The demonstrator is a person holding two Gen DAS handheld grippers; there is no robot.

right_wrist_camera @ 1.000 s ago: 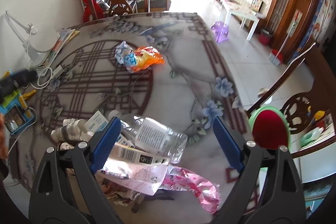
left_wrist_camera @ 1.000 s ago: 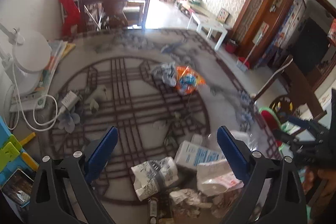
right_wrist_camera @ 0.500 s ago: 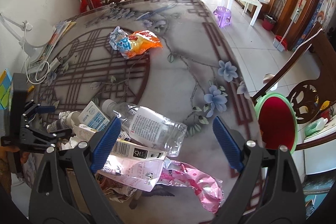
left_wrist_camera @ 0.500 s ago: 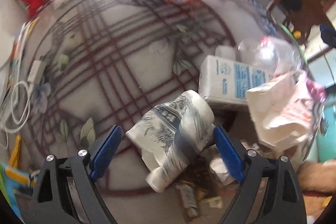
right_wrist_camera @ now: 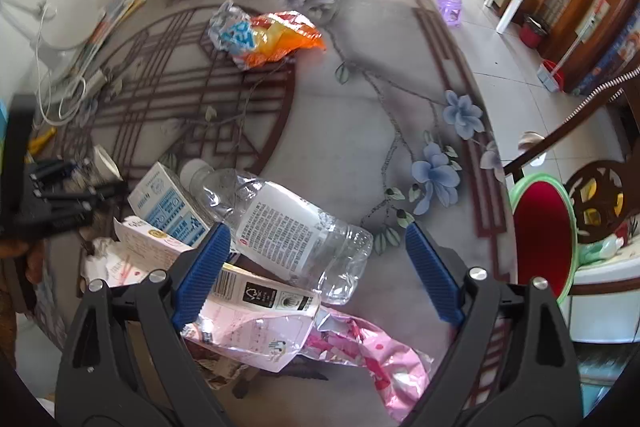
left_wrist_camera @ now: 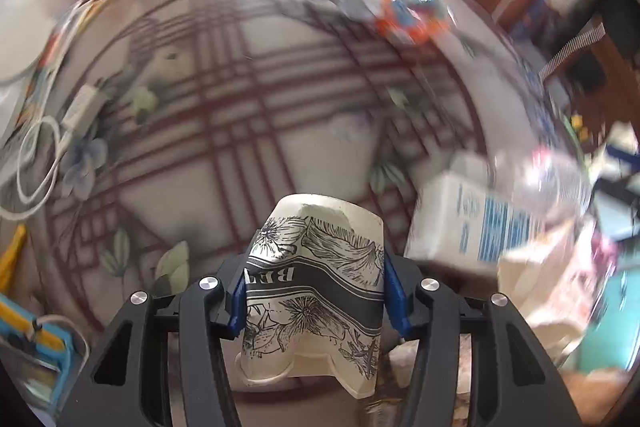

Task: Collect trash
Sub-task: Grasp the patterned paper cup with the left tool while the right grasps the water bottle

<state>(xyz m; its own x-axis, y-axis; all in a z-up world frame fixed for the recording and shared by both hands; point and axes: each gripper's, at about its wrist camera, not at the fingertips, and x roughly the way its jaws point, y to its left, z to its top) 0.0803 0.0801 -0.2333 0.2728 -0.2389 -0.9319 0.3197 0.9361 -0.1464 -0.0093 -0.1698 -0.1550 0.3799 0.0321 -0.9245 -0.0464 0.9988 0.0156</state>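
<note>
A crumpled paper cup (left_wrist_camera: 312, 267) with black flower print sits between the blue pads of my left gripper (left_wrist_camera: 316, 291). The jaws are closing and both pads touch the cup's sides. In the right wrist view that left gripper (right_wrist_camera: 52, 195) is at the far left, with the cup (right_wrist_camera: 106, 163) in front of it. My right gripper (right_wrist_camera: 316, 243) hangs open just above a clear plastic bottle (right_wrist_camera: 288, 223) lying on its side. Under and around the bottle lie a blue-and-white carton (right_wrist_camera: 168, 203), a flattened white carton (right_wrist_camera: 248, 315) and a pink wrapper (right_wrist_camera: 360, 351).
An orange and blue snack bag (right_wrist_camera: 264, 35) lies farther back on the patterned table (right_wrist_camera: 360, 107). A red bin with a green rim (right_wrist_camera: 540, 227) stands off the table's right edge by a wooden chair. A white cable and charger (left_wrist_camera: 40, 147) lie at the left.
My left gripper came down over the paper cup and its jaws closed in onto it. My right gripper sank closer to the clear bottle and stayed open.
</note>
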